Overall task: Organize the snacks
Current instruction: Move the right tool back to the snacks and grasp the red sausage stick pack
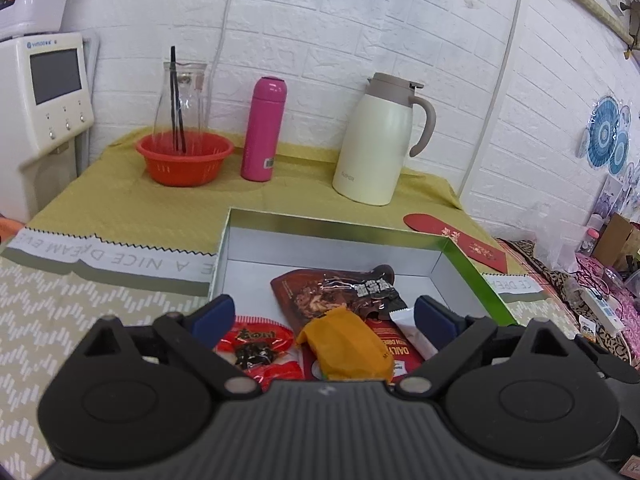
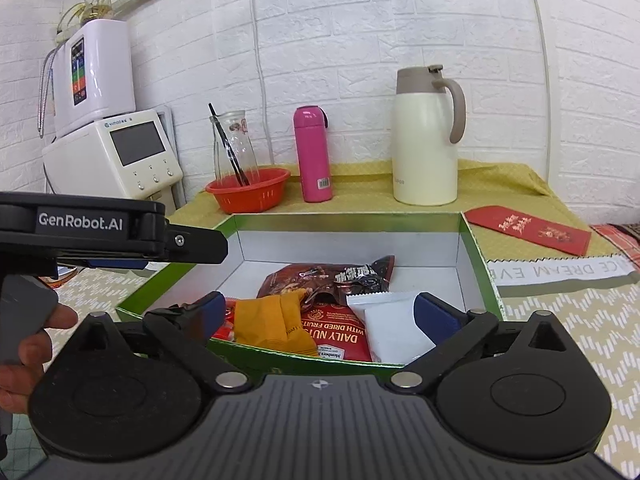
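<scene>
Both claws, left [image 1: 324, 316] and right [image 2: 318, 314], gape wide, holding nothing, above the box [image 2: 478, 252] (green rim); snacks [image 2: 340, 328] lie piled inside its near end, apparently dropped for sorting.

Left of the cream carafe [image 2: 425, 136] stood a pink flask [image 2: 313, 154], then a glass carafe [image 2: 234, 142] in an orange colander [image 2: 248, 190]; a red envelope [image 2: 528, 229] lay to its right.

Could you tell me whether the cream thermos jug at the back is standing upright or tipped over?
Upright. The jug stands on its base on the yellow cloth, lid on top, handle at the side; the left wrist view shows the same.
</scene>
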The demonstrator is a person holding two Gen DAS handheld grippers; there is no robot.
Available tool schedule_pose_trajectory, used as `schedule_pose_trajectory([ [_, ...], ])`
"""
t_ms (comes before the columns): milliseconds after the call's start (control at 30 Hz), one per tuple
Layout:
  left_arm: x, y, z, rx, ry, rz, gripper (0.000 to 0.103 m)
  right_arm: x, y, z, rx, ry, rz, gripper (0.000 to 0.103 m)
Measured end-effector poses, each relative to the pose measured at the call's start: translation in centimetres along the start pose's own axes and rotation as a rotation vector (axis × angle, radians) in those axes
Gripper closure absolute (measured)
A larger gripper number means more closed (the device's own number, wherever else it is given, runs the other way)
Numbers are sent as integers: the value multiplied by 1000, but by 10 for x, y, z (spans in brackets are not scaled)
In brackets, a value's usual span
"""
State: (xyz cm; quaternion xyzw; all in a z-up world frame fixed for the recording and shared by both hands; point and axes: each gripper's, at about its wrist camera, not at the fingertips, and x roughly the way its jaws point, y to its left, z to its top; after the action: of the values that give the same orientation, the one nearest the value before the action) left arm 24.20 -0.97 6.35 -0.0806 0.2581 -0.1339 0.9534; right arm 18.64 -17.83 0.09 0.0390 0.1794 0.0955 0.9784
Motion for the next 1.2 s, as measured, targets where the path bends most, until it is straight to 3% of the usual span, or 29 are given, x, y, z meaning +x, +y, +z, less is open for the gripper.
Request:
schedule_pose_trajectory([
  [267,-40,-6,-4,30,-37,-15,8,-32,18,8,-46,-38,-4,0],
  [467,-77,-9,-8,30,-20,-59,8,-64,33,14,-79,-31,-19,0],
  [633,-117,-16,-16,103,-16,-51,8,-105,45,20,-99,-21,-47,0],
  [767,-144,-11,-35,125,-11,-55,8,-140,54,12,-108,-18,24,0],
  [1000,-163,19,-86,71,58,-88,8,-177,60,-29,-67,-3,168,0],
  [1200,-169,46,-114,50,107,-47,8,-152,74,-53,-153,51,159,0],
])
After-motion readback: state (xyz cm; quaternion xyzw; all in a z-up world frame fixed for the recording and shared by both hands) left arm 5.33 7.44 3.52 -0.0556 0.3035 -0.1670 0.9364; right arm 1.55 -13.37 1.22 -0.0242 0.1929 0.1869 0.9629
